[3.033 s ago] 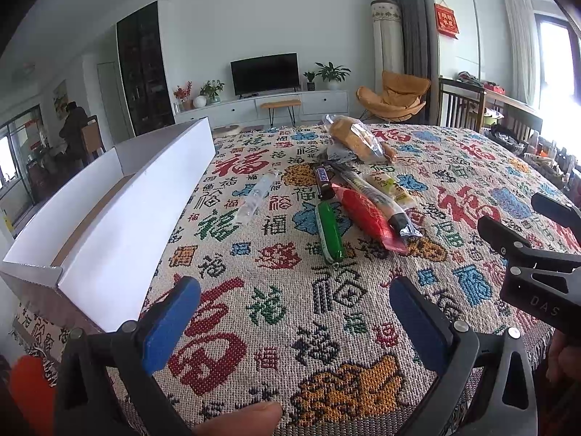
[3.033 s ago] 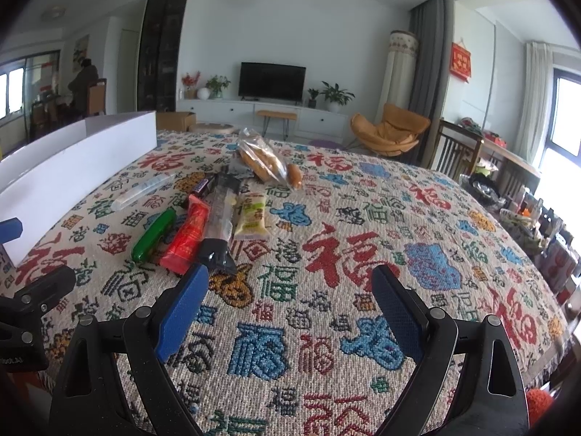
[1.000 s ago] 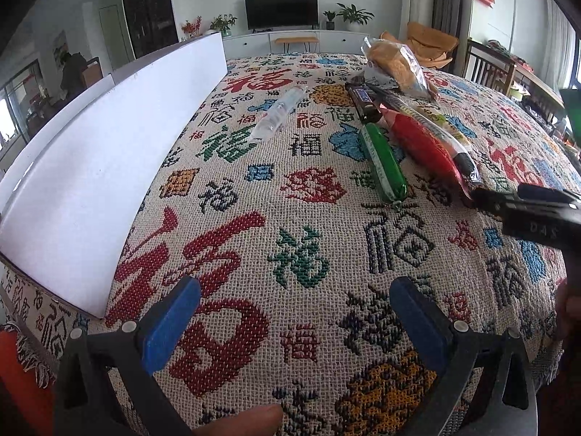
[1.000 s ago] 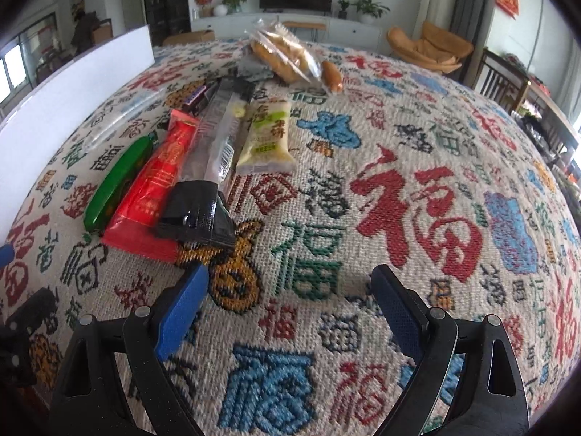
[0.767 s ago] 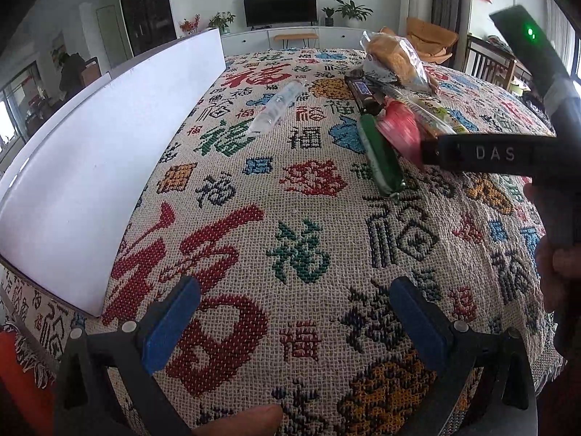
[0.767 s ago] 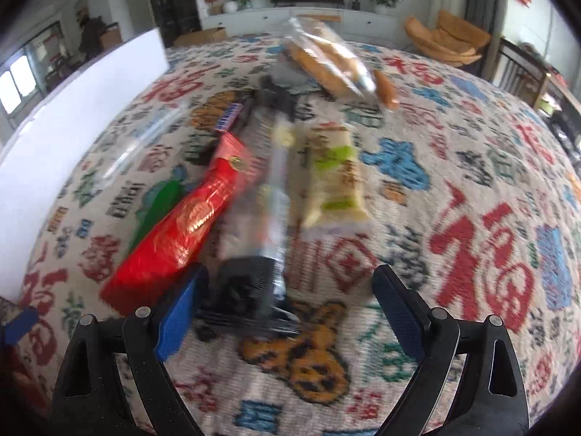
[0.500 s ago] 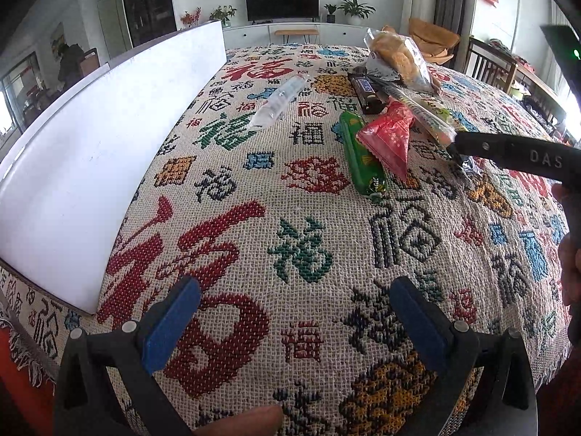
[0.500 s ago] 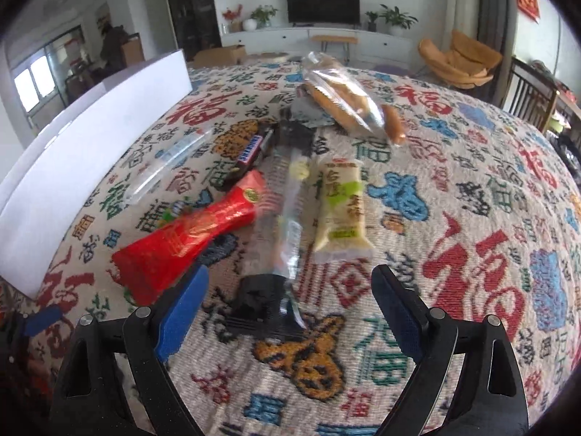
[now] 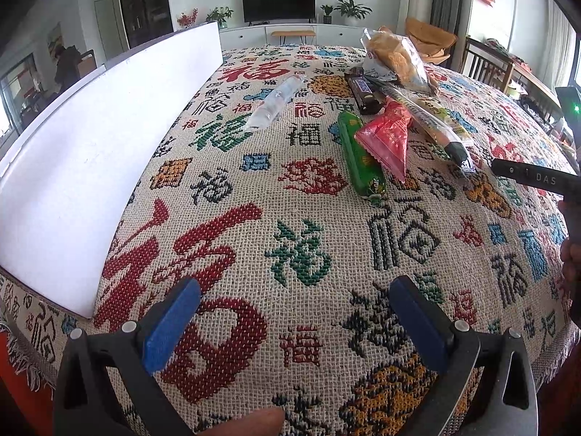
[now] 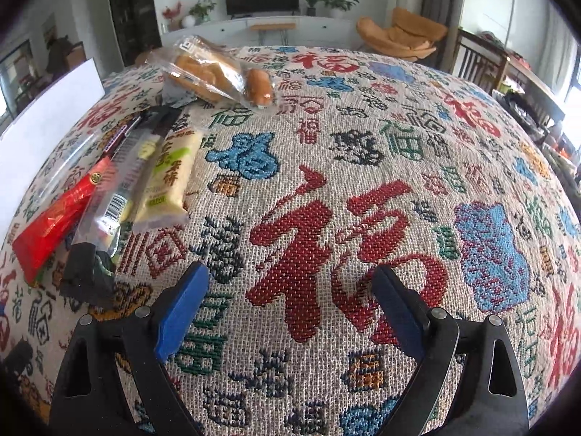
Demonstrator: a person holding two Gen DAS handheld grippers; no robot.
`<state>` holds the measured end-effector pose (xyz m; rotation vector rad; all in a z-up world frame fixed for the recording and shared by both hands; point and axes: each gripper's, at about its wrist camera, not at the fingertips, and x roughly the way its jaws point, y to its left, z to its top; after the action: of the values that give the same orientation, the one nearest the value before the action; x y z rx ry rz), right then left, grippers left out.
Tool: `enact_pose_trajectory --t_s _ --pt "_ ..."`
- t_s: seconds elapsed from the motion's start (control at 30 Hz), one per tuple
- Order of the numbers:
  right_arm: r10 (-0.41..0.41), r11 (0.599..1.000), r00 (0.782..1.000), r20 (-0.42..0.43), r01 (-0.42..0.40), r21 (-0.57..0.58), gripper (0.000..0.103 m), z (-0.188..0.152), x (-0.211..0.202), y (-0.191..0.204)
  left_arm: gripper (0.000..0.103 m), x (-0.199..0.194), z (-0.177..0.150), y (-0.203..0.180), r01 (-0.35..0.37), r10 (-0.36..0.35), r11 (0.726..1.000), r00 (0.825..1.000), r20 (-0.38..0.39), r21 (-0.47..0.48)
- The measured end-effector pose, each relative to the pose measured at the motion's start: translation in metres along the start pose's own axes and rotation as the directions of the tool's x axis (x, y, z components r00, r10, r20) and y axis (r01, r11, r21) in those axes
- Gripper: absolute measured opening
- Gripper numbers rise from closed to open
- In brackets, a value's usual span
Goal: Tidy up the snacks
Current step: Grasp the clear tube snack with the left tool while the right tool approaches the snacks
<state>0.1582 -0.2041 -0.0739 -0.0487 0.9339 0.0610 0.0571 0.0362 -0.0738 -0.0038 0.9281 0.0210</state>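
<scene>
Several snacks lie in a row on the patterned tablecloth: a green stick (image 9: pixel 361 156), a red packet (image 9: pixel 386 138) resting partly over it, a long black-ended pack (image 9: pixel 432 123), a dark chocolate bar (image 9: pixel 363 92), a clear tube (image 9: pixel 277 103) and a bag of bread (image 9: pixel 395 58). In the right wrist view the red packet (image 10: pixel 60 214), the long pack (image 10: pixel 120 189), a pale yellow pack (image 10: pixel 169 181) and the bread bag (image 10: pixel 218 71) lie at the left. My left gripper (image 9: pixel 296 321) is open and empty near the front edge. My right gripper (image 10: pixel 290 305) is open and empty, right of the snacks.
A white open box (image 9: pixel 105 134) stands along the table's left side. The right gripper's body (image 9: pixel 533 178) reaches in from the right in the left wrist view. Chairs (image 10: pixel 479 61) stand beyond the far right edge.
The right gripper nudged the red packet so that it shifted and now lies partly over the green stick. The right gripper then swung to the right, away from the snacks. Both grippers stayed open.
</scene>
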Motion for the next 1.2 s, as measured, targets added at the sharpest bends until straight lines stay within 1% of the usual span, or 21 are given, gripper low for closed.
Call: enact_pose_trajectory --t_s 0.17,0.37,0.93,1.07,1.1,1.13,1.2 --pt "-0.001 1.0 1.0 0.002 0.001 0.001 0.094 -0.001 0.001 -0.002 0.103 0.001 0.001 0.001 0.003 -0.003 1.0 1.0 0.005 -0.01" --pt "0.0 1.0 1.0 0.001 0.0 0.002 0.094 -0.001 0.001 -0.001 0.103 0.004 0.007 0.001 0.005 -0.005 1.0 1.0 -0.026 -0.01" --pt "0.001 1.0 1.0 0.0 -0.001 0.003 0.094 -0.001 0.001 -0.002 0.103 0.003 0.005 0.002 0.019 -0.019 1.0 1.0 -0.013 0.01" --pt "0.001 1.0 1.0 0.0 -0.001 0.003 0.094 -0.001 0.001 -0.001 0.103 0.003 0.009 0.004 0.042 -0.041 0.999 0.998 -0.044 0.02" --pt "0.0 1.0 1.0 0.0 0.0 0.003 0.094 -0.001 0.001 -0.001 0.103 0.001 0.011 0.007 0.048 -0.048 0.999 0.998 -0.041 0.011" --pt "0.0 1.0 1.0 0.0 0.0 0.003 0.094 -0.001 0.001 -0.001 0.103 -0.003 0.016 0.011 0.059 -0.059 0.998 0.998 -0.02 -0.006" --pt "-0.001 1.0 1.0 0.001 0.001 0.002 0.094 -0.001 0.001 -0.001 0.103 -0.012 0.036 0.021 0.09 -0.089 0.995 0.996 0.028 -0.038"
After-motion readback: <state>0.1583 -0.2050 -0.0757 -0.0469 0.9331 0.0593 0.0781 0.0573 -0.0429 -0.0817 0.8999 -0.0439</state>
